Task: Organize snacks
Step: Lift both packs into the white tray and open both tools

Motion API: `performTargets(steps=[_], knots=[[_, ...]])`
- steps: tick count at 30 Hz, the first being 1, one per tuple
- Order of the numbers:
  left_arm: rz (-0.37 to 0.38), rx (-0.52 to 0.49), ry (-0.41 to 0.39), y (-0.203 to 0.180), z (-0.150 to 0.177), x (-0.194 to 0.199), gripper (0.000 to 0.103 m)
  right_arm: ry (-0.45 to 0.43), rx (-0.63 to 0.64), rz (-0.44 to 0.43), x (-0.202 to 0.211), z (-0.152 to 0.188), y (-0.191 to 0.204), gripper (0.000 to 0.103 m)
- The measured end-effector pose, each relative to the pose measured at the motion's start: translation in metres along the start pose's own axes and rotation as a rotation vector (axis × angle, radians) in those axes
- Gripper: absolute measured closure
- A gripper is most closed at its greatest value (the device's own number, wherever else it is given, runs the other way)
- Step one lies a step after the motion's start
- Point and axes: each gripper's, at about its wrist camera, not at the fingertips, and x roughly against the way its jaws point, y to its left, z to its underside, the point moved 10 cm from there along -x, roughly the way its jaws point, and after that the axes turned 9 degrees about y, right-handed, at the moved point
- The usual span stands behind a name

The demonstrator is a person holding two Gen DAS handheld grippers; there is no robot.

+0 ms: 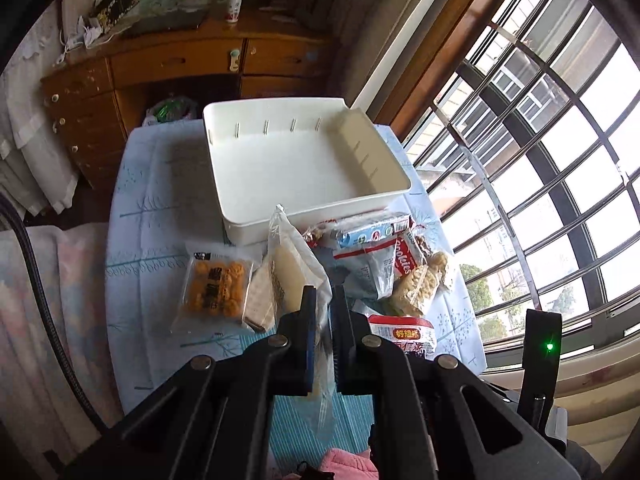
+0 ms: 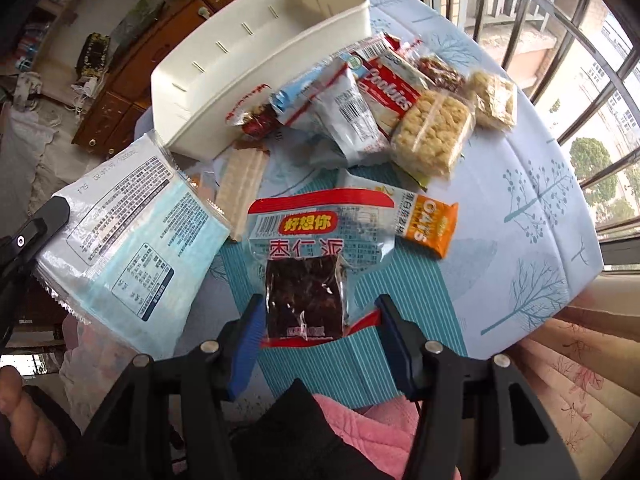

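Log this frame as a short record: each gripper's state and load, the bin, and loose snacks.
left gripper: shut on pale blue packet, lifted off the table
right gripper: shut on red date packet
white bin: empty, at the table's far side
loose snacks: cookies pack, noodle block, orange oats bar, orange puff pack
surface: blue tree-print cloth

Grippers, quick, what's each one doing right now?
Left gripper: shut on the pale blue packet.
Right gripper: shut on the dark date snack pack.
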Motion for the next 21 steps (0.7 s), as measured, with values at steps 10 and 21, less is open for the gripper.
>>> performTargets(steps=[10, 21], knots=[[-0.060, 0.024, -0.151, -0.021, -0.076, 0.034, 0.098, -0.098, 0.172, -0.052, 0.039, -0.059, 0.034, 0.047], [-0.110, 0.058, -0.291, -0.036, -0.160, 0.012, 0.098, -0.261, 0.371, -0.070, 0.073, -0.156, 0.054, 0.047]])
